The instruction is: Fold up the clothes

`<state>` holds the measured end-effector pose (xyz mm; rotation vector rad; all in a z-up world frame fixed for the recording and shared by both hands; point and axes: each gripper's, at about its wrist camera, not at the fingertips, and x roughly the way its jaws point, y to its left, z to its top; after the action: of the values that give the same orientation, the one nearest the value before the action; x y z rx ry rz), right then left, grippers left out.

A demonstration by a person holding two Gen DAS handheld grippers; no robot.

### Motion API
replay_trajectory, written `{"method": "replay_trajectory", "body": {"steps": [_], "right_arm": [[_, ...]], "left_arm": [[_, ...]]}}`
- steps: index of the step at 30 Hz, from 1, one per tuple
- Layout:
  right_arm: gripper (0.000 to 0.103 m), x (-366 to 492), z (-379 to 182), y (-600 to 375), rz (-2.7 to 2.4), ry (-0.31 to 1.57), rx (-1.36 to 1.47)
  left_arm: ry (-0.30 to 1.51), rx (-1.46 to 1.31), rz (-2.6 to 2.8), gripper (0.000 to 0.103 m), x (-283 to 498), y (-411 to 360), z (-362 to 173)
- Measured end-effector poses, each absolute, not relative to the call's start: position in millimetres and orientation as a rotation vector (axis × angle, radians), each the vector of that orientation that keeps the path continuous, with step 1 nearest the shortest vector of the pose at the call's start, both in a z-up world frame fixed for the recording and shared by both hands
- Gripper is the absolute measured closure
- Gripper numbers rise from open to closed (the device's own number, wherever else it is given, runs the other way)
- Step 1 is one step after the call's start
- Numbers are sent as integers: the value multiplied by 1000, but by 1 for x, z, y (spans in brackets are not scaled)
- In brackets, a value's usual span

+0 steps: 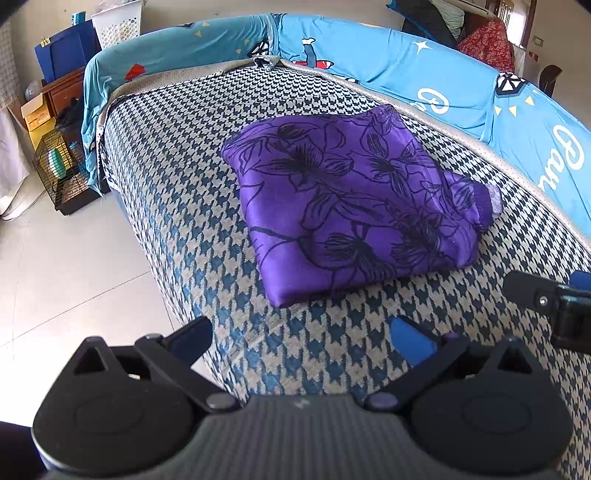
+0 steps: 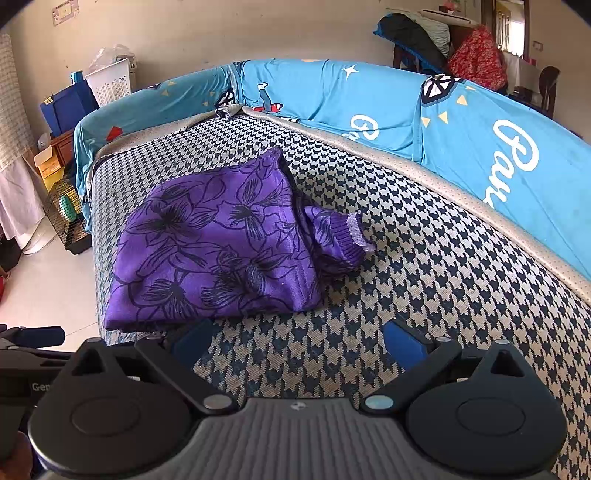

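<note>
A folded purple floral garment (image 1: pixel 354 199) lies on a houndstooth sofa seat (image 1: pixel 177 155). Left tongs (image 1: pixel 301 338) and right tongs (image 2: pixel 299 341) hover spread wide, gripping nothing.

One folded purple garment (image 1: pixel 354 195) ahead of both grippers. One ribbed cuff (image 2: pixel 356 230) showing. One houndstooth sofa seat (image 1: pixel 177 155). One wire cage (image 1: pixel 61 166), one white basket (image 1: pixel 116 22), far left.

Left of the houndstooth sofa (image 1: pixel 177 155), a wire cage (image 1: pixel 61 170) stands on the floor; a white basket (image 1: pixel 117 23) sits behind it.
</note>
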<state>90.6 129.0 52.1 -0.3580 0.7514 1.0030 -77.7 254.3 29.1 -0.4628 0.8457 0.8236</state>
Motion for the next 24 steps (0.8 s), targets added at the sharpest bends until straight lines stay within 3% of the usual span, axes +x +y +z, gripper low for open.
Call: {"method": "replay_trajectory", "body": {"steps": [24], "right_arm": [[3, 89, 48, 132, 1001, 764, -378]], "left_arm": [[884, -481, 792, 0, -77, 256, 21]]}}
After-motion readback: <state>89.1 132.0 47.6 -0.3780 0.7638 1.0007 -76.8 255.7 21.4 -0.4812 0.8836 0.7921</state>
